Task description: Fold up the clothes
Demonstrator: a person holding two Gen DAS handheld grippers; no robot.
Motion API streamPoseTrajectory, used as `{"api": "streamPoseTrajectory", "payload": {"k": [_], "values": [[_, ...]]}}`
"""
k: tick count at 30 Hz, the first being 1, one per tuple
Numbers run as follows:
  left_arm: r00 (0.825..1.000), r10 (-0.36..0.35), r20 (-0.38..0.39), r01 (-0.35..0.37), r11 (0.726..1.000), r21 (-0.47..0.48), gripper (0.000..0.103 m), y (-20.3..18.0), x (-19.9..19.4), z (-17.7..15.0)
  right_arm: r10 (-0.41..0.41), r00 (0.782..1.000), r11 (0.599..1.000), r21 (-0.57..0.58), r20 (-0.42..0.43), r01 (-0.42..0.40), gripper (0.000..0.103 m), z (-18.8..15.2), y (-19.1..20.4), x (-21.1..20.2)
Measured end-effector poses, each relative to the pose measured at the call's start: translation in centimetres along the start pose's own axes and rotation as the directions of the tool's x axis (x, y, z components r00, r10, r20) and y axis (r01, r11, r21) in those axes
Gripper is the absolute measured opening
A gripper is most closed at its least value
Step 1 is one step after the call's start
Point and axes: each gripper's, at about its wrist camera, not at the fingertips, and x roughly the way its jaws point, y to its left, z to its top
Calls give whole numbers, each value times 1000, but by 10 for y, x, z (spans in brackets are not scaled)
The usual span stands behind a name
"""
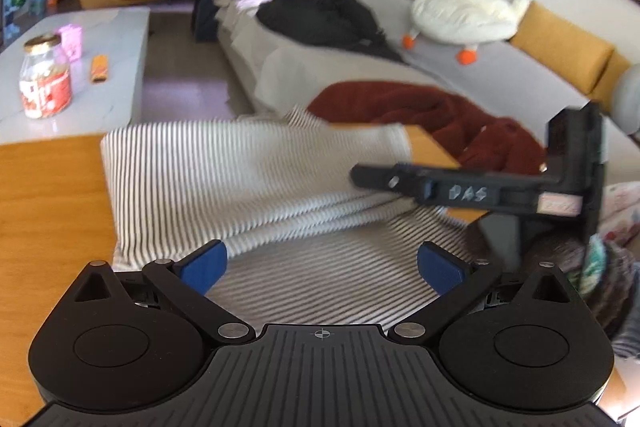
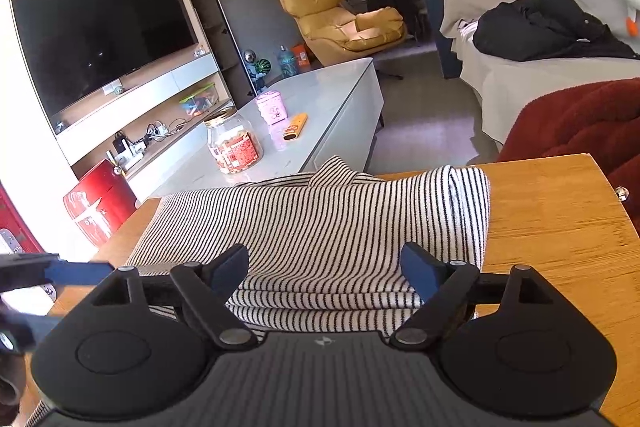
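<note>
A black-and-white striped garment (image 1: 240,183) lies partly folded on a wooden table (image 1: 48,211); it also shows in the right wrist view (image 2: 320,219) on the same table (image 2: 560,227). My left gripper (image 1: 322,263) is open and empty, just above the garment's near edge. My right gripper (image 2: 324,269) is open over the folded near layers of the garment. In the left wrist view the right gripper (image 1: 360,174) reaches in from the right, low over the garment. In the right wrist view a blue pad of the left gripper (image 2: 76,273) shows at the left edge.
A red blanket (image 1: 440,119) lies on the grey sofa (image 1: 500,75) beyond the table, with a black coat (image 1: 328,19) and a plush duck (image 1: 468,3). A white coffee table (image 2: 320,119) holds a snack jar (image 2: 234,145), a pink tin (image 2: 273,109) and a remote.
</note>
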Motion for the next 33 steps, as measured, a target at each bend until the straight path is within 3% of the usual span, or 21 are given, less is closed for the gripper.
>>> {"api": "streamPoseTrajectory", "payload": {"k": [3,7,8,9,11,15,22,26,33], "values": [[995,-6,102,10,999,-36,103,6,-4,19,-12,1000,1000,-8,-8,12,84,1,2,1],[998,54,25,-50,988,-149,103,33,37,25,-84,996,994,-70,-24,82,83,11,17,-4],[997,71,-9,-71,983,-169,103,39,48,21,-92,996,990,-108,-6,91,78,18,23,-8],[996,84,-31,-88,980,-181,103,44,57,17,-107,994,981,-158,15,108,60,27,29,-10],[995,97,-5,-97,985,-143,103,41,57,10,-147,989,960,-237,28,150,42,47,40,-4],[993,118,-13,-119,986,-114,103,37,59,8,-187,981,957,-235,-60,168,42,80,35,46],[996,90,-21,-93,985,-147,103,44,55,8,-155,960,985,-113,-231,132,49,84,11,124],[996,87,-19,-88,984,-155,103,46,56,10,-204,961,960,-232,-189,158,33,72,25,127],[996,85,-11,-85,985,-152,103,44,54,7,-215,963,957,-234,-162,175,18,69,25,123]]}}
